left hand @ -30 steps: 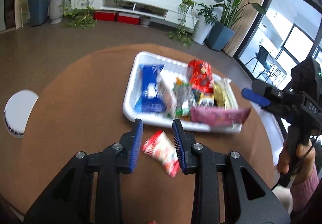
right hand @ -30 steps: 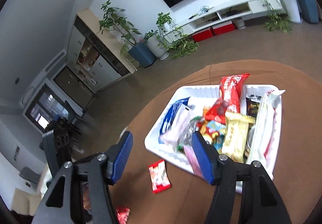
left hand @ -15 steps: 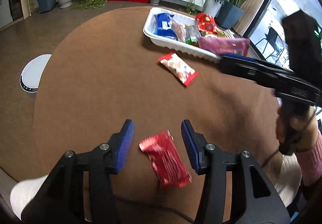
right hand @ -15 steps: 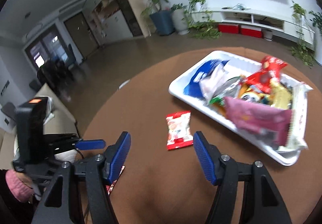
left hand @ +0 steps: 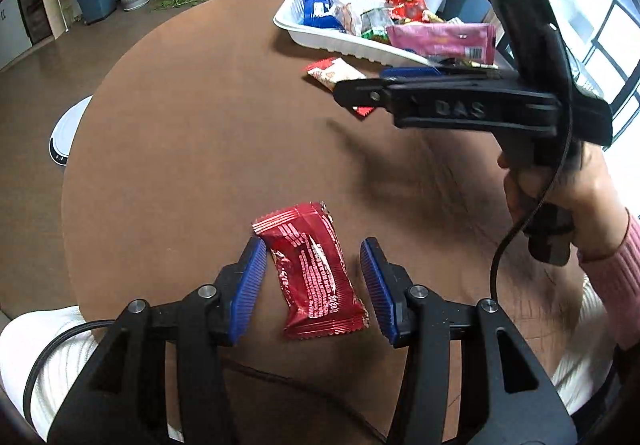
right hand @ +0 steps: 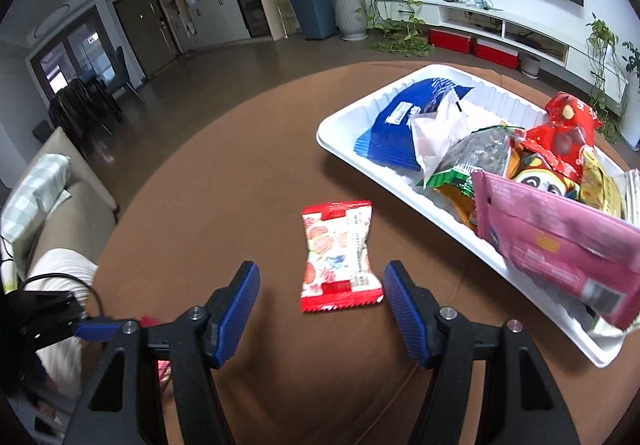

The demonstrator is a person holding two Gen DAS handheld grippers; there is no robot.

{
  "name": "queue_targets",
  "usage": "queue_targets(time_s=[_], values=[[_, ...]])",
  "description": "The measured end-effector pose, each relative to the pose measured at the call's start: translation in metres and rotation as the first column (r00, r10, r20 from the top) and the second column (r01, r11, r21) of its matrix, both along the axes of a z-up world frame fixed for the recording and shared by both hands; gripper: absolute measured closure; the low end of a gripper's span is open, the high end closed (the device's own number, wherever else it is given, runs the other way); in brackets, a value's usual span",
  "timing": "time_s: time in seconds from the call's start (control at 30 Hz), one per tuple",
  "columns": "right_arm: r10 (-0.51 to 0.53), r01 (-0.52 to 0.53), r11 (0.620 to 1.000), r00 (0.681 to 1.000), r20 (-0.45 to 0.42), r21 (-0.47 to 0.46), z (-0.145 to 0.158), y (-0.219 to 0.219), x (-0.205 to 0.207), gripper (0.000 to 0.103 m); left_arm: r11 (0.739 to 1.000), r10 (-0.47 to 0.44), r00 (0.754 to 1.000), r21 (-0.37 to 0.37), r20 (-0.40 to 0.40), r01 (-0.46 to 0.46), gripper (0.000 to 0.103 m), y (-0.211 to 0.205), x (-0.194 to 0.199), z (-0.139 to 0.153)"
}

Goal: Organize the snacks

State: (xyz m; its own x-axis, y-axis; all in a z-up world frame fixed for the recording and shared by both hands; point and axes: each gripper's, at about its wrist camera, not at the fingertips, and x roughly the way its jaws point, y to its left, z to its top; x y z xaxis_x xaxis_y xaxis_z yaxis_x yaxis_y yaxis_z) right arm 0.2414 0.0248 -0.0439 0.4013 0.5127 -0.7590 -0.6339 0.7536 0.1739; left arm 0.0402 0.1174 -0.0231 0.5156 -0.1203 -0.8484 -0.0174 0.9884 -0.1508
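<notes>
A dark red snack packet [left hand: 314, 273] lies on the round brown table [left hand: 200, 117], between the blue pads of my open left gripper [left hand: 314, 277], not gripped. A red-and-white snack packet [right hand: 339, 257] lies on the table just ahead of my open right gripper [right hand: 322, 303]; it also shows in the left wrist view [left hand: 334, 73], partly behind the right gripper. A white tray [right hand: 340, 149] full of several snack bags stands beyond it, with a pink bag [right hand: 560, 245] leaning over its near rim. The tray [left hand: 296, 35] also shows in the left wrist view.
The table edge curves close on the left. A white round device [left hand: 66, 133] sits on the floor left of the table. A sofa [right hand: 52, 205] stands at the left. Potted plants [right hand: 312, 5] and a low TV cabinet [right hand: 500, 33] line the far wall.
My left gripper has pulled back from the tray and come down around the dark red packet. My right gripper has swung in and lowered toward the red-and-white packet.
</notes>
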Motion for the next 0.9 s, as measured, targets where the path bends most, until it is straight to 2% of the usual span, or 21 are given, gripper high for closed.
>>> queue_targets(time_s=[0.13, 0.4, 0.5, 0.57, 0.7, 0.73, 0.83, 0.87, 0.9], values=[[0.000, 0.000, 1.000, 1.000, 0.003, -0.030, -0.005, 0.003, 0.005, 0.035, 1.000, 0.002, 1.000, 0.023, 0.008, -0.002, 0.053, -0.004, 0.000, -0.001], [0.020, -0.016, 0.996, 0.999, 0.046, -0.091, -0.006, 0.014, 0.003, 0.035, 0.996, -0.006, 0.999, 0.088, 0.038, 0.002, 0.053, -0.013, 0.004, -0.003], [0.035, -0.027, 0.992, 0.997, 0.063, -0.121, -0.006, 0.017, -0.001, 0.045, 0.992, -0.009, 0.998, 0.124, 0.057, 0.002, 0.070, -0.015, 0.002, -0.003], [0.044, -0.035, 0.991, 0.997, 0.068, -0.131, -0.004, 0.018, -0.003, 0.062, 0.992, -0.017, 0.998, 0.127, 0.064, 0.009, 0.074, -0.015, 0.001, -0.003], [0.032, -0.030, 0.998, 0.999, 0.022, -0.061, -0.003, 0.009, -0.003, 0.065, 0.995, -0.013, 0.997, 0.097, 0.076, 0.006, 0.078, -0.011, 0.004, -0.002], [0.026, -0.026, 0.999, 1.000, 0.003, -0.031, -0.002, 0.005, -0.003, 0.065, 0.996, -0.013, 0.997, 0.089, 0.077, 0.006, 0.084, -0.010, 0.005, -0.002], [0.007, -0.004, 0.998, 0.998, -0.055, 0.069, 0.000, -0.009, -0.002, 0.071, 0.998, -0.019, 0.996, 0.054, 0.091, 0.014, 0.086, -0.007, 0.007, 0.003], [0.002, 0.005, 0.995, 0.997, -0.073, 0.097, 0.002, -0.013, -0.001, 0.078, 0.999, -0.019, 0.996, 0.042, 0.088, 0.016, 0.086, -0.006, 0.009, 0.003], [-0.001, 0.014, 0.991, 0.995, -0.100, 0.130, 0.002, -0.019, -0.001, 0.079, 0.999, -0.018, 0.996, 0.032, 0.087, 0.015, 0.086, -0.005, 0.011, 0.003]])
